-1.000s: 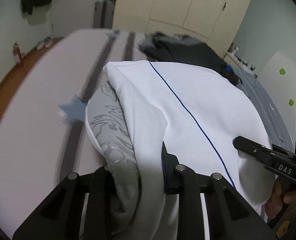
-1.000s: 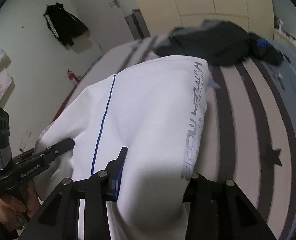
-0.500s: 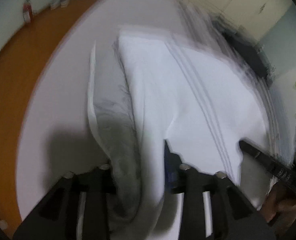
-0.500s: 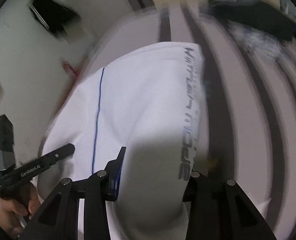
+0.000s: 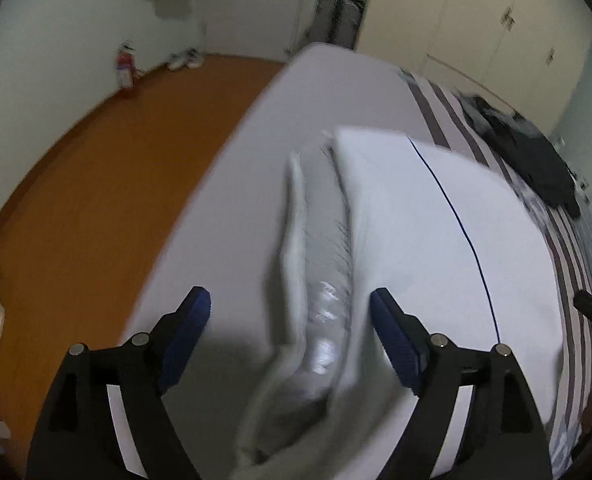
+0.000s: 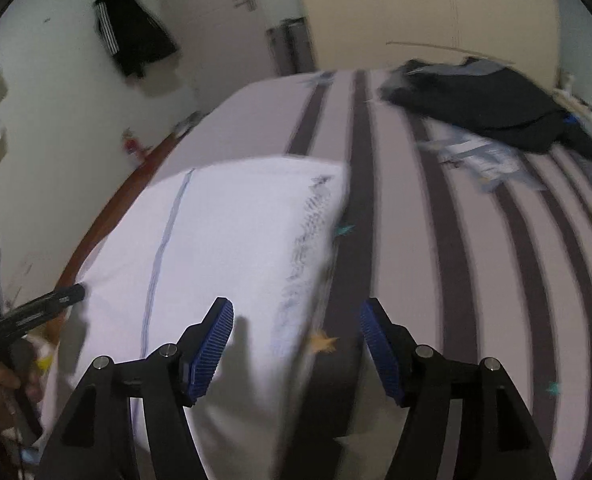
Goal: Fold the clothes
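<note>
1. Since the earlier frames both tools have let go of the white garment [image 5: 436, 240]: its near edge was pinched in each, and now it lies dropped on the bed [image 6: 476, 280]. Both sets of jaws have just been opening.
2. The left gripper [image 5: 290, 304] stands wide, with the garment's grey folded edge in the gap but untouched by the pads.
3. The right gripper [image 6: 296, 314] is moderately spread, straddling the garment's printed edge without pressing it.
4. In the left view the garment fills the centre and right of the frame. In the right view it sits centre left, beside a dark stripe of the bedcover.
5. The step in hand looks like the release after laying down a fold.
6. Its long axis runs from the bottom of the frame toward the top, away from the tools. The thin blue line follows that axis.
7. The next move probably calls for taking a fresh hold on one end and bringing it over for a crosswise fold.
8. A dark clothes pile [image 6: 484, 104] waits at the upper right of the right view.
</note>
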The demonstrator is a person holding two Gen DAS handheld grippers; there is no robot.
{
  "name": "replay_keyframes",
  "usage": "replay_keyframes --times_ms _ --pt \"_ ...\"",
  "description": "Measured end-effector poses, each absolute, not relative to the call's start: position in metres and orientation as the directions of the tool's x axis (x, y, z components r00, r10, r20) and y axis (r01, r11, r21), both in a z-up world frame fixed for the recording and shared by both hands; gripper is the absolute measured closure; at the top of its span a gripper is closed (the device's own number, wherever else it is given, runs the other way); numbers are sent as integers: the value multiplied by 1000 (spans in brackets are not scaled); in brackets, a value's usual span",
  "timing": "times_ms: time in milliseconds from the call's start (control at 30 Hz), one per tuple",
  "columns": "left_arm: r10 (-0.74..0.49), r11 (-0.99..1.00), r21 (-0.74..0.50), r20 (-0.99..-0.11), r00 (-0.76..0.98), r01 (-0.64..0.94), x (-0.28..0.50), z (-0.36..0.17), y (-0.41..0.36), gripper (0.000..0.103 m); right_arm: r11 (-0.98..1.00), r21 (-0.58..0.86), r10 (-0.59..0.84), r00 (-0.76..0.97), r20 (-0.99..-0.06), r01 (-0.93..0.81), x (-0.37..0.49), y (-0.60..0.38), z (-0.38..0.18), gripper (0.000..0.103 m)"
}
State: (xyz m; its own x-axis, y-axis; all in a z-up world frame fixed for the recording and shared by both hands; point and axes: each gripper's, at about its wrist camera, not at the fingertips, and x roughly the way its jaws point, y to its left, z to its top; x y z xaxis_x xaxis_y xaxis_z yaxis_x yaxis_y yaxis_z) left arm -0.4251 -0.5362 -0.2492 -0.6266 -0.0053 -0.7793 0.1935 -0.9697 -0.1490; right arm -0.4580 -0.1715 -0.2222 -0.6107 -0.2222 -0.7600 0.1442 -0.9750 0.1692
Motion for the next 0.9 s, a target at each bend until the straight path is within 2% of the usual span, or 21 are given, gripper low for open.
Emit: replay_keyframes --times_ms 67,133,167,233,300,333,367,467,567,767,900 --pt "-13 -977 -128 -758 -652 168 -430 -233 -527 64 -978 162 -210 -626 -751 133 -464 -174 -216 62" --pt "25 -980 -152 -733 -680 128 -441 -219 -518 76 -978 150 -208 -634 -745 145 -475 -182 -217 64" --pt "70 -979 -180 -733 -677 93 -449 -219 -508 79 -977 145 -213 -637 -741 158 -476 -189 -217 70" --pt "142 -978 -208 -736 -661 21 -464 -222 -485 83 -974 132 -219 -640 -737 183 -499 -212 -224 72" --pt "106 -992 -125 -761 -641 -17 -479 -238 -463 85 -976 93 -200 -643 -740 197 -509 -231 -237 72" --pt "75 -997 -80 -781 -620 -21 -486 -249 -458 90 -979 72 -182 -650 -738 192 -514 -237 -244 72" --pt "60 -998 -65 -792 -607 -12 -491 -260 -460 99 -983 50 -155 -663 -733 175 -517 -240 -250 71" --pt "21 -999 -37 -821 -570 17 -504 -291 -469 101 -987 41 -137 -674 -726 157 -525 -239 -268 70" --pt "-4 -1000 -8 -810 -586 19 -509 -285 -464 101 -985 49 -148 -677 -721 164 -525 -238 -268 69" --pt "10 -998 -51 -755 -656 43 -523 -258 -479 101 -990 98 -144 -716 -683 105 -533 -214 -234 71" --pt "130 -987 -162 -734 -666 -15 -559 -247 -468 101 -983 145 -179 -726 -664 110 -561 -214 -221 71"
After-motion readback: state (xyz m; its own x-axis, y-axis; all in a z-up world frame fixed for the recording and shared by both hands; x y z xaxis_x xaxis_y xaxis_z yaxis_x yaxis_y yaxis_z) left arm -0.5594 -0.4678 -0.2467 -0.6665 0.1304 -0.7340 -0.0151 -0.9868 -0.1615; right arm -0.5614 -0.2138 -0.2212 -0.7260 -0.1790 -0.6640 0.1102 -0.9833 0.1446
